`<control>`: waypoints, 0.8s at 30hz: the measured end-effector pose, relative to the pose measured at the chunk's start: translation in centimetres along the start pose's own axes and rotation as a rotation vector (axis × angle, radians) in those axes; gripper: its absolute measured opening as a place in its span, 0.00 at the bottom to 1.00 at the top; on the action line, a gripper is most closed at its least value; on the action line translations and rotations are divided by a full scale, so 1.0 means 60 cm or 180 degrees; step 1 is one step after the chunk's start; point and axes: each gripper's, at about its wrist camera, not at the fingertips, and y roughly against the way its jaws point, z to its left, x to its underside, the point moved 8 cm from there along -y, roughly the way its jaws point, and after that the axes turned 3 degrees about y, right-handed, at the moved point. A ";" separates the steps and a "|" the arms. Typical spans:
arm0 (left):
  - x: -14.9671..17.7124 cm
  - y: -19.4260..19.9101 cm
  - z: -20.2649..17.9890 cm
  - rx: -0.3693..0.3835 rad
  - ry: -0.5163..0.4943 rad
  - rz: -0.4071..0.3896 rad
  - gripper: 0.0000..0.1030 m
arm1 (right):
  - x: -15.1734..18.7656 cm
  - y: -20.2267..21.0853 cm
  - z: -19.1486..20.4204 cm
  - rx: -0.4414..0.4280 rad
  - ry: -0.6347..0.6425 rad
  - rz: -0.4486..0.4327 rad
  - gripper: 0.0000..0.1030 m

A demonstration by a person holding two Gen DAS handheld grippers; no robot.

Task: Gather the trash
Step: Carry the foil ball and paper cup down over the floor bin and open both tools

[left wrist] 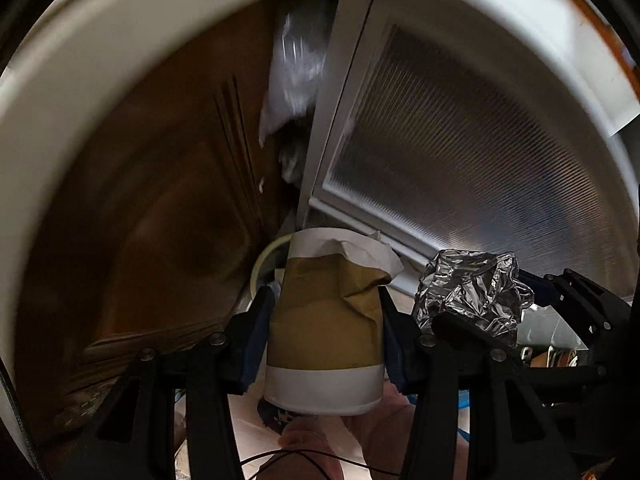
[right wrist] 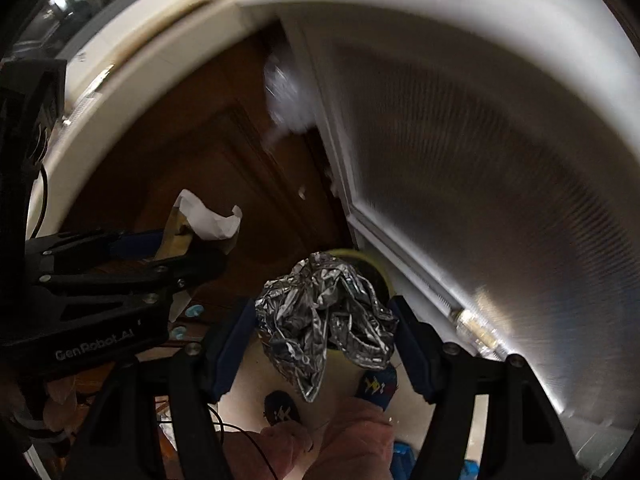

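Note:
My left gripper [left wrist: 326,312] is shut on a crushed paper cup [left wrist: 326,320], gold-brown with white bands, held in the air. My right gripper [right wrist: 324,320] is shut on a crumpled ball of silver foil [right wrist: 326,320]. In the left wrist view the foil [left wrist: 472,292] and the right gripper show just to the right of the cup. In the right wrist view the cup [right wrist: 204,228] and the left gripper [right wrist: 120,276] show at the left. A round bin with a yellow-green rim [left wrist: 266,256] lies below and beyond both loads, also seen behind the foil in the right wrist view [right wrist: 380,268].
A white table edge [left wrist: 80,92] arcs across the top of both views. A brown wooden door [left wrist: 168,184] stands behind, with a white-framed ribbed glass panel [left wrist: 460,152] to its right. The person's knees and slippered feet [right wrist: 376,384] are on the pale floor below.

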 end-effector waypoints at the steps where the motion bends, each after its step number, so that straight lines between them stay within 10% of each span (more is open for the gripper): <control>1: 0.002 -0.020 0.003 -0.0020 -0.0006 0.0030 0.47 | 0.005 -0.017 -0.008 0.0005 -0.0050 0.0027 0.67; 14: -0.005 -0.183 0.042 -0.0155 -0.0013 0.0263 0.48 | 0.026 -0.179 -0.070 0.0032 -0.0246 0.0166 0.67; 24: 0.015 -0.214 0.068 -0.0317 -0.0090 0.0276 0.72 | 0.034 -0.239 -0.081 0.0043 -0.0299 0.0249 0.67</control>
